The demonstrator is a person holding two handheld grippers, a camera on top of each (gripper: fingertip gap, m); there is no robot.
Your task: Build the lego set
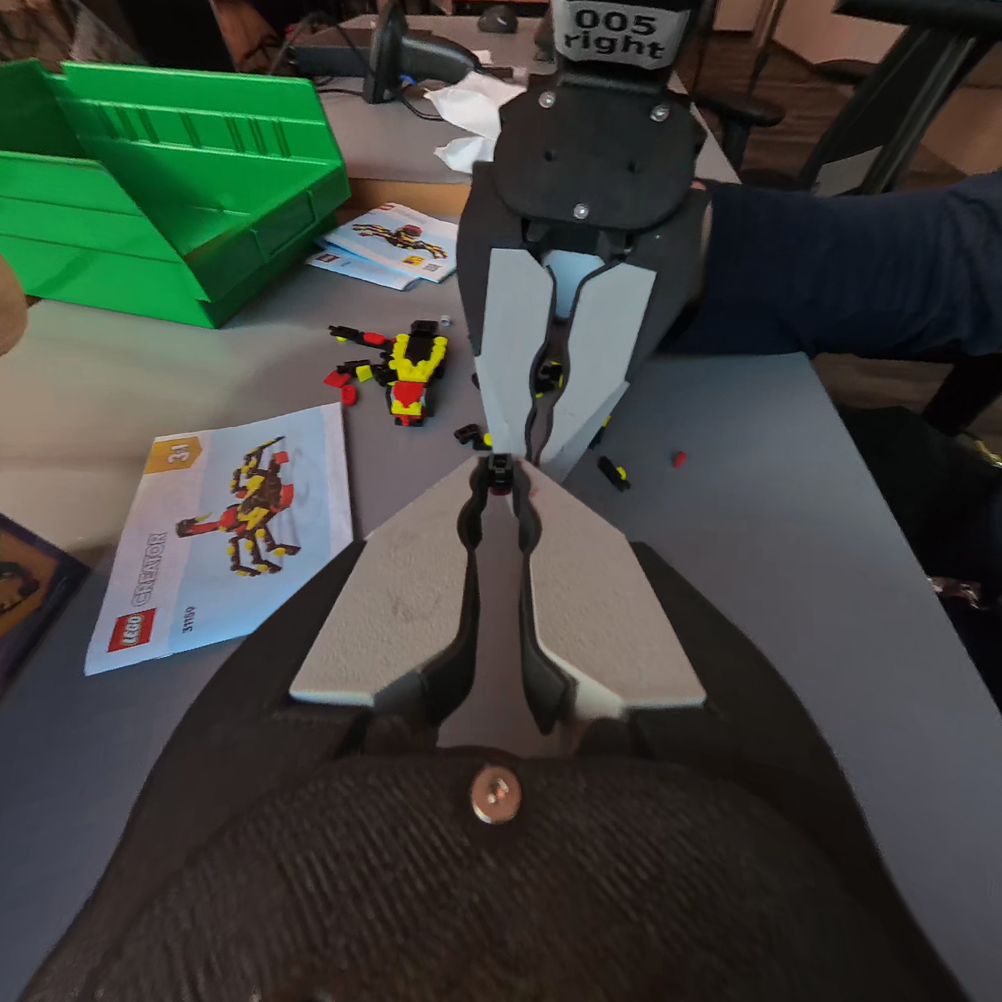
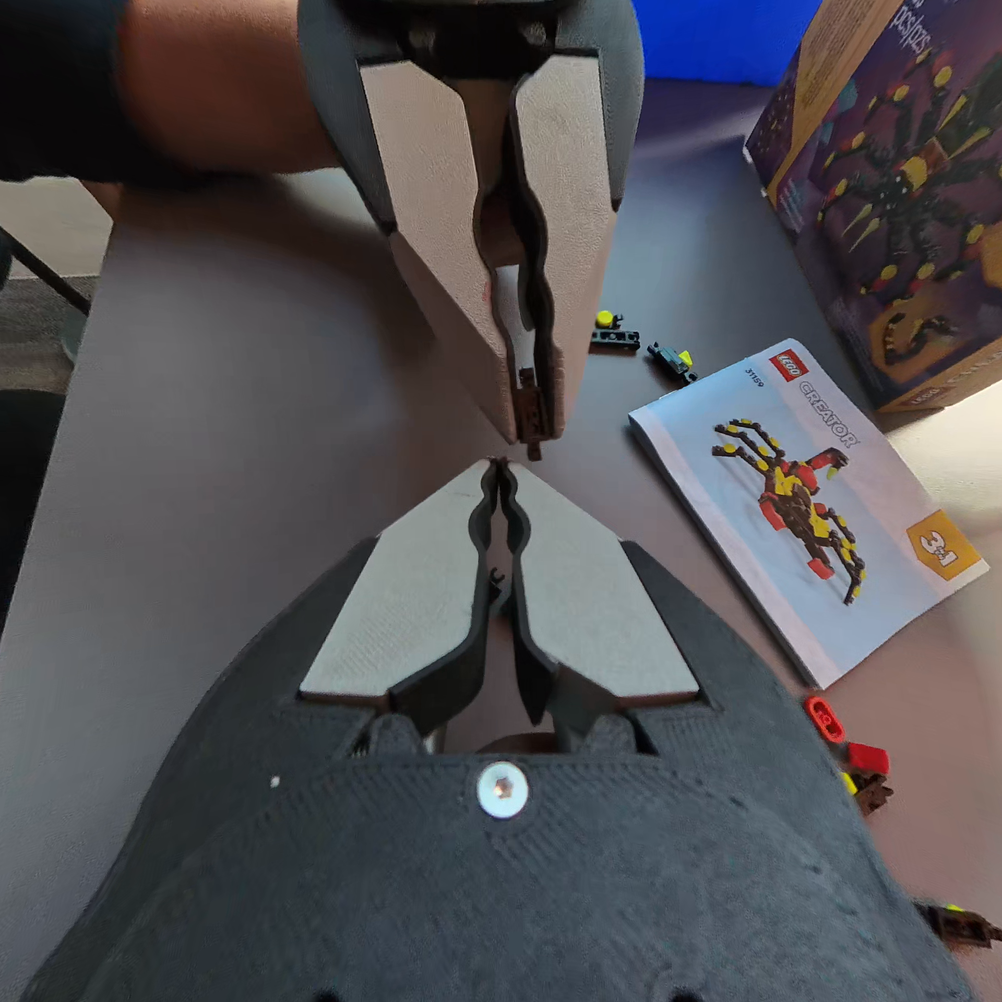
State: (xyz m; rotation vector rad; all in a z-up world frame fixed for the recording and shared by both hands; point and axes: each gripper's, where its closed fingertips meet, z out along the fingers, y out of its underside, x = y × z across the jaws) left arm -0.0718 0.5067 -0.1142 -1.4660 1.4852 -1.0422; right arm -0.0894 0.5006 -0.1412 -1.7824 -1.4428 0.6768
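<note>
We are logging the left wrist view from left to right: the green bin [image 1: 162, 179] is sitting empty at far left, an instruction booklet [image 1: 227, 537] is lying in front of it, and just beyond that the partly built model [image 1: 413, 374], a yellow, black and red body, is resting on the grey table [image 1: 759, 596] among loose red and yellow pieces [image 1: 352, 374]. We are judging the build as roughly mid-stage: a core body is standing assembled, while legs and small parts are lying unattached. At centre, our left gripper [image 1: 499, 467] is clenching a small dark brown piece [image 1: 499, 470] with a red underside. Facing it tip to tip, the right gripper [image 2: 499, 462] is showing closed; whether it is pinching anything, we cannot tell. At right, further loose bits [image 1: 615, 471] are waiting.
</note>
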